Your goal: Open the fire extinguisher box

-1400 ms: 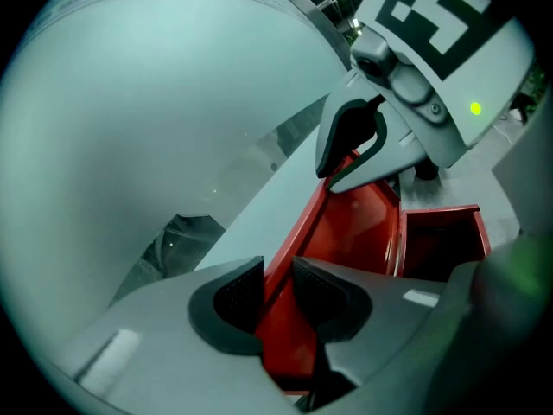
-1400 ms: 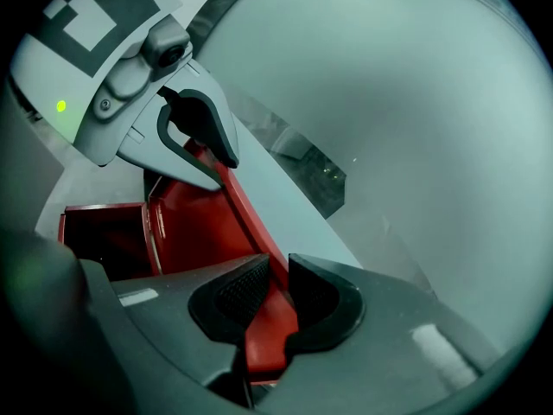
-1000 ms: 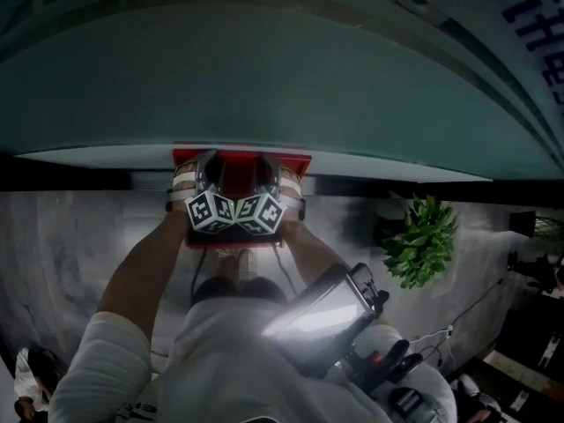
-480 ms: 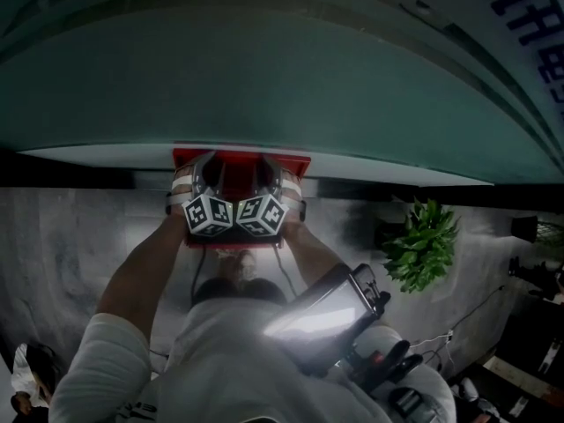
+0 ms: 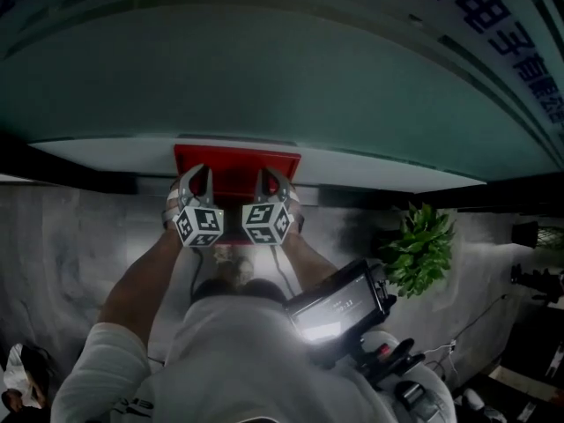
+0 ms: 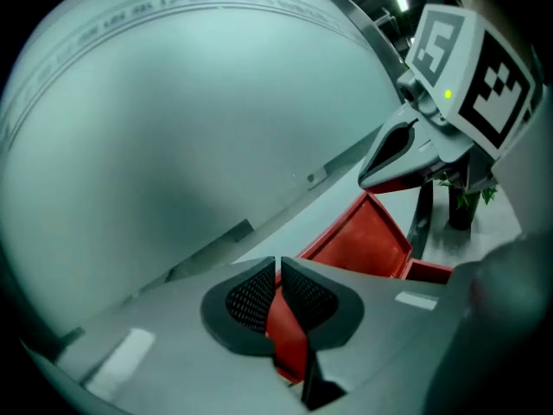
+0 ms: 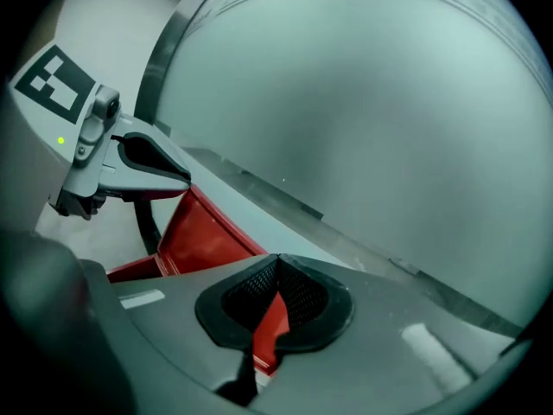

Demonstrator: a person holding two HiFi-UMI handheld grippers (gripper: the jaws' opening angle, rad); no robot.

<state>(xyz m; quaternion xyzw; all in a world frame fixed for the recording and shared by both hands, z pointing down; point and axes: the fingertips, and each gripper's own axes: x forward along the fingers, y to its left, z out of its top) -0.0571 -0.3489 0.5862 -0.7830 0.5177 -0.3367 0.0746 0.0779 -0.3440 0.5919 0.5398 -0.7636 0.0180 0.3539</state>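
Note:
The red fire extinguisher box (image 5: 236, 167) stands on the floor against the foot of a curved teal wall (image 5: 264, 77). Its red lid panel (image 6: 359, 240) stands tilted up, also visible in the right gripper view as the lid panel (image 7: 203, 236). My left gripper (image 5: 196, 174) hovers over the box's left half. Its jaws are closing, with the tips almost touching (image 6: 277, 262) and nothing pinched between them; red shows only through the gap behind. My right gripper (image 5: 269, 176) is over the right half and shut (image 7: 276, 262), empty.
A potted green plant (image 5: 421, 245) stands on the grey marble floor (image 5: 70, 245) to the right of the box. A lit screen device (image 5: 339, 302) hangs at my chest. Another person (image 5: 22, 368) is at the bottom left.
The two grippers, close together on the box a second ago, have drawn apart and back from it. Both sets of jaws have closed. The head view has shifted slightly.

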